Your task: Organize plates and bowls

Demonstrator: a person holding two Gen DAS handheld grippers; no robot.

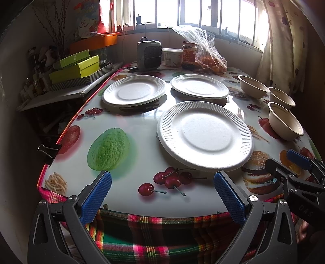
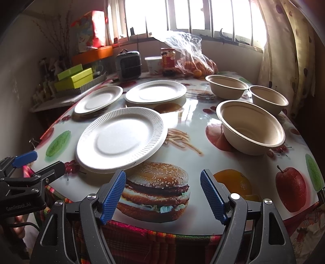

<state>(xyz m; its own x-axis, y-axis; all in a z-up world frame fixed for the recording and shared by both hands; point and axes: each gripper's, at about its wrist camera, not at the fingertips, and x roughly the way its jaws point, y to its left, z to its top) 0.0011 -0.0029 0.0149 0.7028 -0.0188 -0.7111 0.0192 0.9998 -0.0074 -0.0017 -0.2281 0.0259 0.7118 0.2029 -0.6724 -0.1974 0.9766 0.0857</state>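
left gripper [image 1: 162, 195] fingers wide apart, holding nothing, at near worktop [image 1: 126, 130] edge | plates: far-left [image 1: 134, 90], far-centre [image 1: 200, 86], near plate [image 1: 205, 135] just ahead, bare cloth to its left | three bowls [image 2: 250, 127] along right edge | right gripper [image 2: 162, 195] fingers wide apart, holding nothing | window [image 2: 195, 14] far.

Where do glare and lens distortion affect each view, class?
Left wrist view: the window is blown out white, glare streaks the table, and straight edges bow outward. Right wrist view: the same overexposed window, a bright sheen beside the nearest bowl, corners dark.
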